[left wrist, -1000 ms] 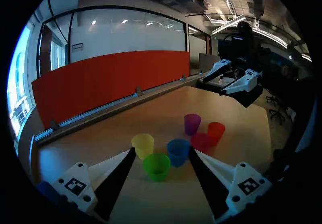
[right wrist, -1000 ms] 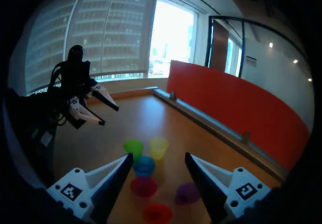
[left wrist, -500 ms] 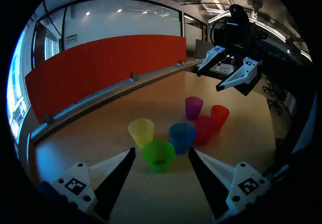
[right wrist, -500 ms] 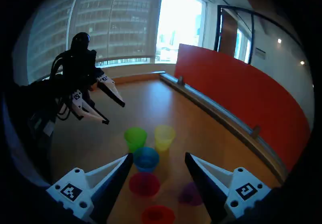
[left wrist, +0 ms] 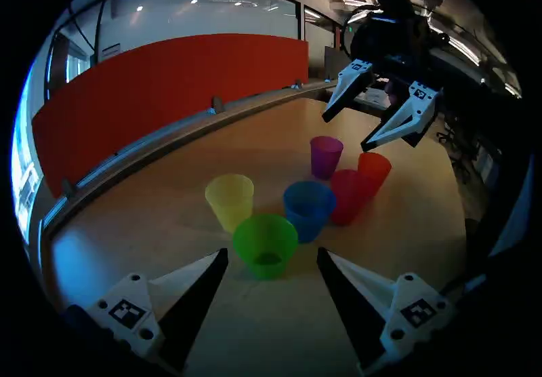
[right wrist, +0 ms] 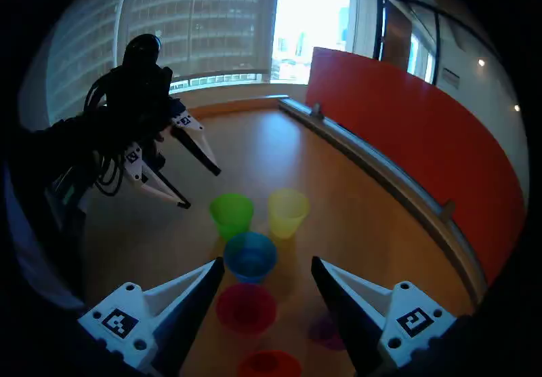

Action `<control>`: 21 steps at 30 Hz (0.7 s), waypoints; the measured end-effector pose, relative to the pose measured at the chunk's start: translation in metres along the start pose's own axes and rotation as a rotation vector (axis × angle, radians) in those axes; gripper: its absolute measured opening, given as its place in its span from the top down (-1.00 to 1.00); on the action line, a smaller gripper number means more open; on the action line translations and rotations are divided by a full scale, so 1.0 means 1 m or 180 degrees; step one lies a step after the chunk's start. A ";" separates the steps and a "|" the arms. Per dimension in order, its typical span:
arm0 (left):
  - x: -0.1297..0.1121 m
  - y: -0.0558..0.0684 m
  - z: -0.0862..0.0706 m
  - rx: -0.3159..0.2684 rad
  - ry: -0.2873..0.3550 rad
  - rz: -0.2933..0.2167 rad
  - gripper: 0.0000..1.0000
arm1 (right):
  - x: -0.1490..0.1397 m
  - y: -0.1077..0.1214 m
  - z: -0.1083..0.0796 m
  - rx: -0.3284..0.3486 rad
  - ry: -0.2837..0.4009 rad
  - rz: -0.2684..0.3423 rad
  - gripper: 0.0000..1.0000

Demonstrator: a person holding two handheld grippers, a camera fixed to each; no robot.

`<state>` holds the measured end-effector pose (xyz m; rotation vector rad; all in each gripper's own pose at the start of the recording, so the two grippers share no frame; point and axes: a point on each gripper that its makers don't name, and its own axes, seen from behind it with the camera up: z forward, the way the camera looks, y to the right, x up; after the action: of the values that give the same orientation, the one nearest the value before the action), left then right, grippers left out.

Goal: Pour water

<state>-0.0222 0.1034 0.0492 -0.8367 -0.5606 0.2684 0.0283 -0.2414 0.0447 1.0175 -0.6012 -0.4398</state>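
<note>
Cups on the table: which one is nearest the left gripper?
The green cup, sitting directly ahead of the open left gripper, level with its tips; the yellow cup and blue cup stand behind it, the rest farther off.

Right gripper [right wrist: 267, 289]: fingers spread, empty.
Table [right wrist: 284, 146]: green cup [right wrist: 232, 214], yellow cup [right wrist: 287, 212], blue cup [right wrist: 250, 256], red cup [right wrist: 246, 309], upright.
Left gripper [right wrist: 202, 188]: fingers spread, near green cup.

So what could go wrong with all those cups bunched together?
The green cup sits close to the yellow cup and blue cup, so the open left claw might bump a neighbour while closing on it. The right claw, also open, faces the red cup from the other side; both reaching in together could tip cups over.
</note>
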 end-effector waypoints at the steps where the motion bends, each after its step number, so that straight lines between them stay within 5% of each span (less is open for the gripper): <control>1: -0.002 0.000 0.002 -0.0006 -0.0019 -0.0001 -0.96 | -0.001 -0.001 0.002 0.0010 -0.0016 0.0000 -1.00; 21: -0.025 -0.004 0.038 -0.0148 -0.0285 -0.0048 -0.96 | -0.018 -0.010 0.036 0.0176 -0.0380 -0.0016 -1.00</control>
<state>-0.0643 0.1135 0.0636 -0.8681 -0.6588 0.2808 -0.0093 -0.2585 0.0456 1.0508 -0.7211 -0.4934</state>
